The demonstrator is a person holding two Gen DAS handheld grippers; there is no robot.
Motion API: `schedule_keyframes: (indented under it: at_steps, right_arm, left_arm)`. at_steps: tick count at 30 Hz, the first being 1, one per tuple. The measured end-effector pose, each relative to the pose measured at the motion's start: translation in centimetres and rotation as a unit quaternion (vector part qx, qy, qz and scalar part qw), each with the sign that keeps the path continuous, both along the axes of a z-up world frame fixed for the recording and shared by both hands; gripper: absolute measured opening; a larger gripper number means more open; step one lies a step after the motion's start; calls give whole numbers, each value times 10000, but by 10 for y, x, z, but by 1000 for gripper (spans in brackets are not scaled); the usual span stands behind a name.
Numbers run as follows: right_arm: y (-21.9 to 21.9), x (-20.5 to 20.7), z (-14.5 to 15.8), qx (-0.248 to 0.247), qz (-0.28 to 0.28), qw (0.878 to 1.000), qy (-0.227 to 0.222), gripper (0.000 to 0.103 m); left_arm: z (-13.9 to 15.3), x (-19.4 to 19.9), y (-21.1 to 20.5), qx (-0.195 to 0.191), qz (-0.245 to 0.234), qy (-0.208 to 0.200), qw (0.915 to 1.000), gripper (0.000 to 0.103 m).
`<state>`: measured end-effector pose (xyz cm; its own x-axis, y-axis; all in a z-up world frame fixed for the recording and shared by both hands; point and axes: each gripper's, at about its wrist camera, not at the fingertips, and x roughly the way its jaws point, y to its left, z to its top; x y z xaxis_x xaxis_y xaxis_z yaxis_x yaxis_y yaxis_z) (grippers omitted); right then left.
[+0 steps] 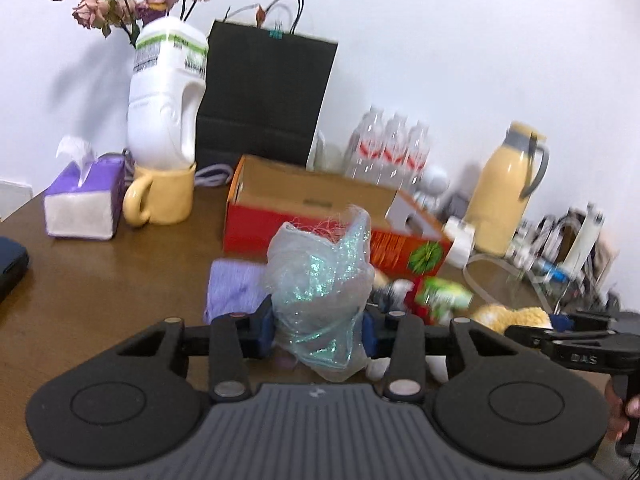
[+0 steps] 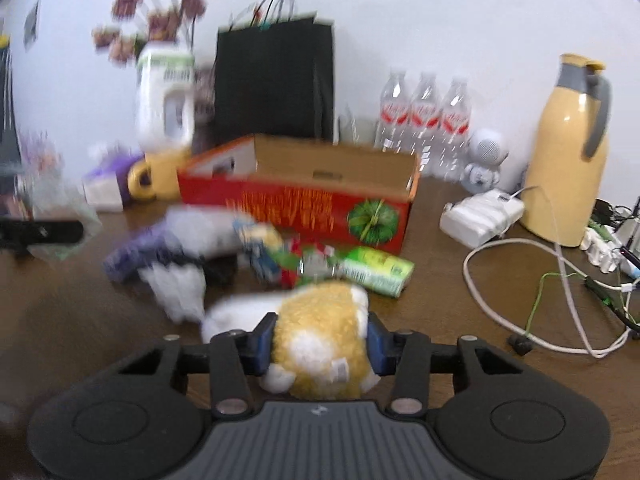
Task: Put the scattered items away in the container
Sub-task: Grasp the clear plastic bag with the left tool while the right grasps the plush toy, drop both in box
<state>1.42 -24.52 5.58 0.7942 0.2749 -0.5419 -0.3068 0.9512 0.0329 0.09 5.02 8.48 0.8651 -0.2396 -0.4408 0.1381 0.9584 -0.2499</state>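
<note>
The left tongs [image 1: 319,330] were seen clamped on a crumpled clear plastic bag [image 1: 320,292] holding iridescent shreds, the blue pads pressed into its two sides and the bag lifted off the brown desk [image 1: 100,300]. The right tongs [image 2: 321,342] were clamped on a yellow-and-white plush toy [image 2: 320,340], with a small white tag shown on its underside; the print on that tag was too blurred to be read. In the left wrist view the right tongs were also visible at the right edge, where pale lettering on the black arm could not be made out with certainty.

Just beyond the held things, a loose heap was left on the desk: a purple cloth [image 1: 234,288], a white soft item [image 2: 188,264], and a green carton [image 2: 376,268] whose label was blurred.

Behind the heap, the open red cardboard box [image 2: 304,204] stood with a green pumpkin picture and rows of orange characters on its near wall; these were not legible.

Farther back, a yellow mug [image 1: 164,196], a purple tissue box [image 1: 84,200], a black paper bag [image 1: 264,100], three water bottles [image 2: 424,116] with red labels and a yellow thermos jug [image 2: 568,152] were ranged along the wall.
</note>
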Motion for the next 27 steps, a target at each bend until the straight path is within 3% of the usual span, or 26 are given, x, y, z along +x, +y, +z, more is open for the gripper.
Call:
schedule_keyframes:
  at_steps: [7,13,20,24,27]
  right_arm:
    - [-10,9,51,316,-597,9945,-801,42]
    - [15,81,78,589,-1207,9856,-1026,42]
    - [43,221,85,646,-1377,9879,-301,42]
    - [64,275,76,344,-1698,9847,-171,43]
    - [64,309,55,535,-1958,9789,234,43]
  left_arm:
    - [28,48,-18,151,-94,-305,9994,42]
    - [48,139,-43,462,-169,-142,9987,42]
    - [41,277,-74,676,-231,882,9935,42]
    - [16,341,-73,625,223,1421,9876,42]
    - [-8,378,-74,653,352,1883,9793,42]
